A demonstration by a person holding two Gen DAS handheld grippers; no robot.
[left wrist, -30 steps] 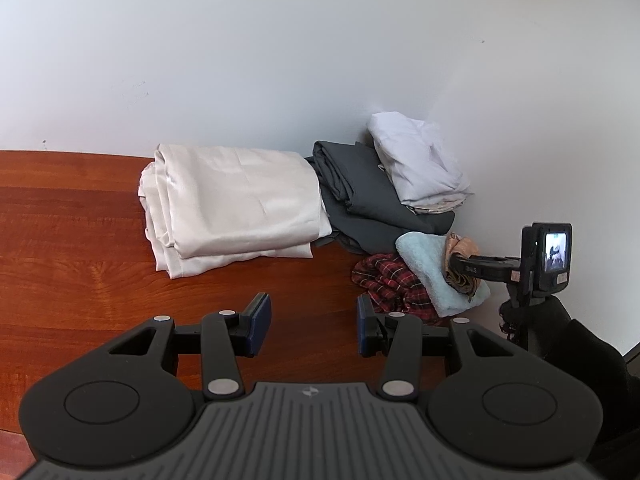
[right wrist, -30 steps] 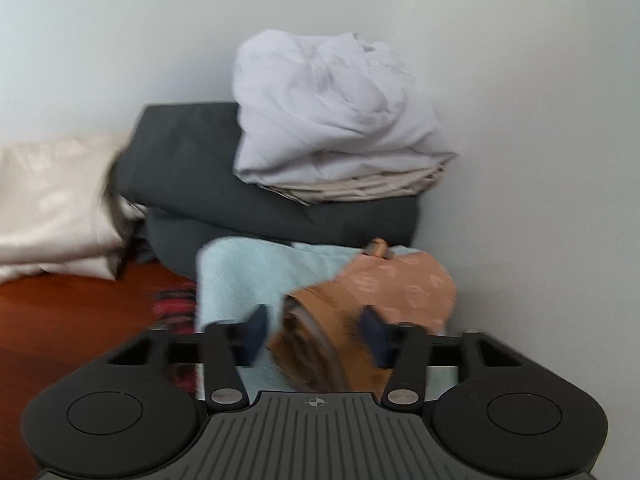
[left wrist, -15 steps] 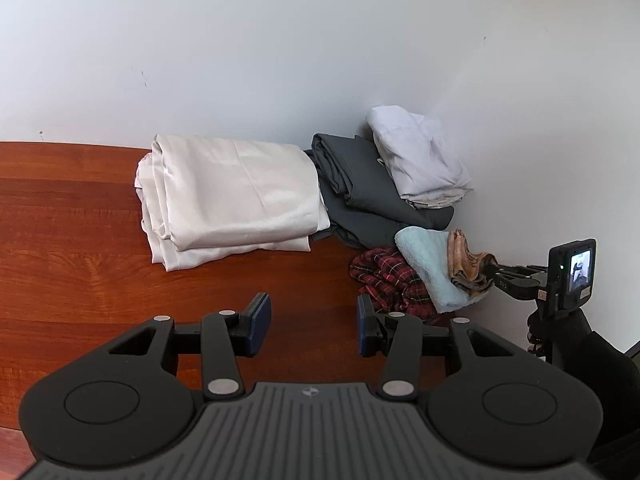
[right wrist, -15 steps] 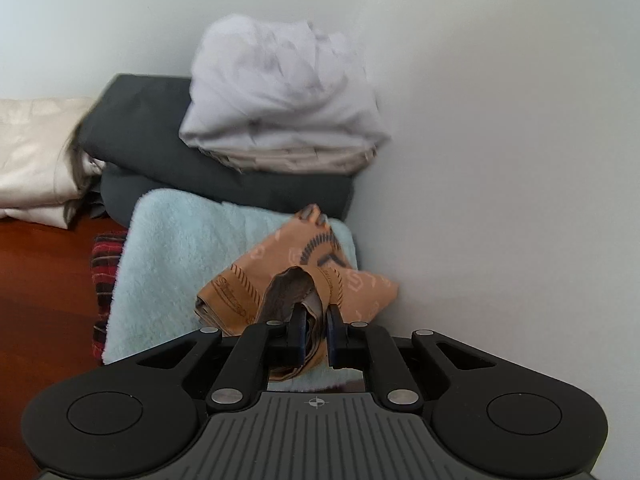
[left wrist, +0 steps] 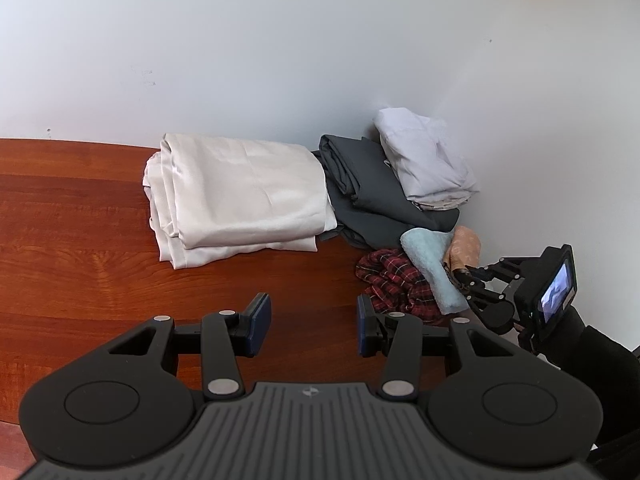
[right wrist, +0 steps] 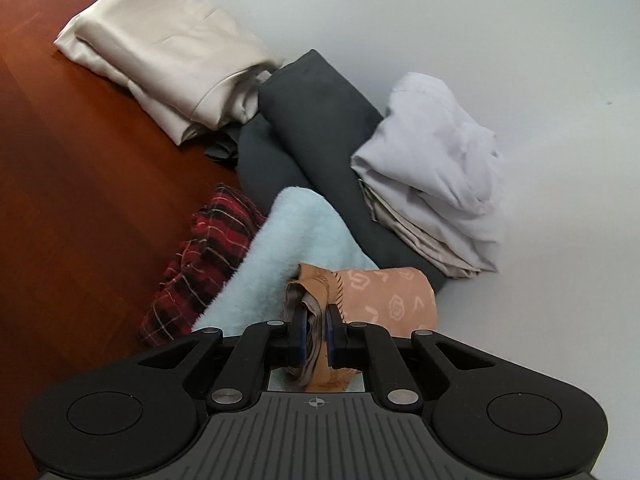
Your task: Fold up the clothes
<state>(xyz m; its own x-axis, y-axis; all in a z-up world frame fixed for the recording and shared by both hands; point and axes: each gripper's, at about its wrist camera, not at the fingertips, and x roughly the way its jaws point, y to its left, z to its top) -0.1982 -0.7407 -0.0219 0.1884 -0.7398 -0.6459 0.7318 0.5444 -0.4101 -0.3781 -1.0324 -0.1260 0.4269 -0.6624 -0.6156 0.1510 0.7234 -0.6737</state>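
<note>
the left wrist view shows both tools at once: the left gripper [left wrist: 310, 324] over the wooden table [left wrist: 80, 264], and off to its right the right gripper [left wrist: 466, 276] with a dark sleeve [left wrist: 592, 352] behind it. only the right wrist view shows the grasp up close. six cloth items lie in the corner by the white wall [right wrist: 480, 20]: a cream folded cloth [left wrist: 240, 196], a dark grey one [left wrist: 360, 184], a pale lilac one [left wrist: 424, 160], a red plaid garment [right wrist: 200, 260], a light blue towel [right wrist: 296, 236], and a tan patterned cloth [right wrist: 384, 292] on the towel. the left gripper's fingers are spread wide, holding nothing. the right gripper's [right wrist: 316, 330] fingers pinch a bunched edge of the tan patterned cloth.
</note>
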